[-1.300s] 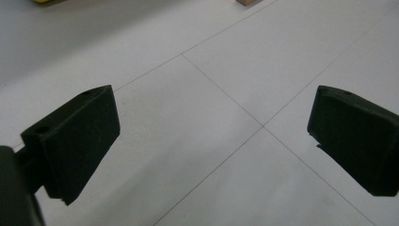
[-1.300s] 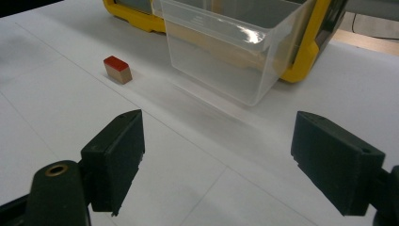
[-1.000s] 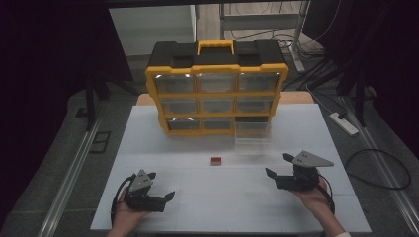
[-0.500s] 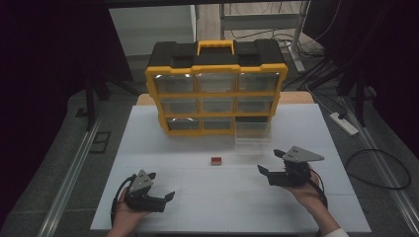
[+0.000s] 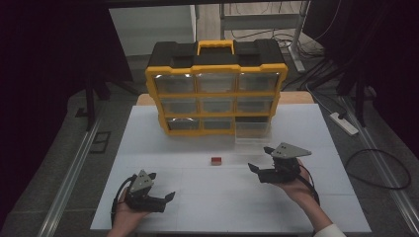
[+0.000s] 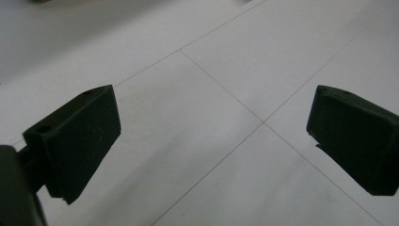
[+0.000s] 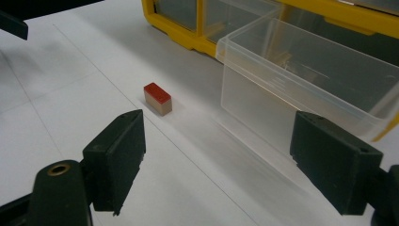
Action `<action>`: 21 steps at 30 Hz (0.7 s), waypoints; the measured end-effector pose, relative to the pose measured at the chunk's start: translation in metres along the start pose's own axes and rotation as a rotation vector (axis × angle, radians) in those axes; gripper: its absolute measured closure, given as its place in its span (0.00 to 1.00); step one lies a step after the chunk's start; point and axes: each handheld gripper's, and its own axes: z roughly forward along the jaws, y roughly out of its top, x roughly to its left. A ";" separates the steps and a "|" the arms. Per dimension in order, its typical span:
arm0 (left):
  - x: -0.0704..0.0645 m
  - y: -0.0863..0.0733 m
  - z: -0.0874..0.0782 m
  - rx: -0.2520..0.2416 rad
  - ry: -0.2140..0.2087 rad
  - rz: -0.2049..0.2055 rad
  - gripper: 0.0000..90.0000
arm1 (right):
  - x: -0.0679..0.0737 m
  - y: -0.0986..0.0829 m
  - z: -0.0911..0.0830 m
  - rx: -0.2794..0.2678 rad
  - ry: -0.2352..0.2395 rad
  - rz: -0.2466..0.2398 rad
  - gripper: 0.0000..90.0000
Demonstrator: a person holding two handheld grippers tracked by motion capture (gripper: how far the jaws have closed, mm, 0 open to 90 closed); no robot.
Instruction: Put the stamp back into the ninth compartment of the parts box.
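Observation:
A small red-topped block [image 5: 216,161] [image 7: 158,99] lies on the white table [image 5: 197,143] in front of a yellow-and-black drawer organizer [image 5: 216,94]. A clear drawer [image 5: 253,132] [image 7: 301,80] is pulled out of its bottom right slot. My right gripper [image 5: 259,158] [image 7: 216,155] stands open to the right of the block, jaws wide, nothing between them. At the near left, my left gripper [image 5: 163,185] [image 6: 211,136] is open just above bare table.
The organizer's yellow frame [image 7: 188,35] stands at the table's back middle. A power strip [image 5: 345,123] and cables lie on the floor to the right. A metal rail [image 5: 74,168] runs along the table's left side.
My right gripper has moved left, toward the red block and the pulled-out drawer. The left gripper has stayed where it was.

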 end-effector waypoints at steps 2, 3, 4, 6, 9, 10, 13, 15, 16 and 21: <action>0.000 0.000 0.000 0.002 0.000 0.001 0.04 | 0.001 0.002 0.002 0.001 0.006 0.000 0.21; 0.000 0.000 0.000 0.003 0.001 0.001 0.04 | 0.002 0.003 0.003 0.006 0.008 -0.005 0.21; 0.000 0.000 0.000 0.003 0.001 0.001 0.04 | 0.002 0.004 0.004 0.005 0.010 -0.008 0.21; 0.000 0.000 0.000 0.002 0.002 0.001 0.04 | 0.004 0.006 0.006 0.005 0.017 -0.009 0.21; 0.000 0.000 0.000 0.004 0.002 0.002 0.04 | 0.006 0.009 0.009 0.007 0.024 -0.018 0.21; 0.000 0.000 0.001 0.005 0.002 0.004 0.04 | 0.007 0.010 0.010 0.006 0.027 -0.017 0.21; 0.000 0.000 0.001 0.008 0.002 0.008 0.04 | 0.009 0.012 0.014 0.010 0.031 -0.027 0.21; 0.000 0.000 0.001 0.008 0.002 0.008 0.04 | 0.010 0.014 0.016 0.010 0.038 -0.026 0.22; 0.000 0.000 0.001 0.008 0.002 0.008 0.04 | 0.010 0.015 0.017 0.012 0.038 -0.024 0.22; 0.000 0.000 0.001 0.009 0.001 0.011 0.04 | 0.013 0.018 0.021 0.020 0.045 -0.037 0.22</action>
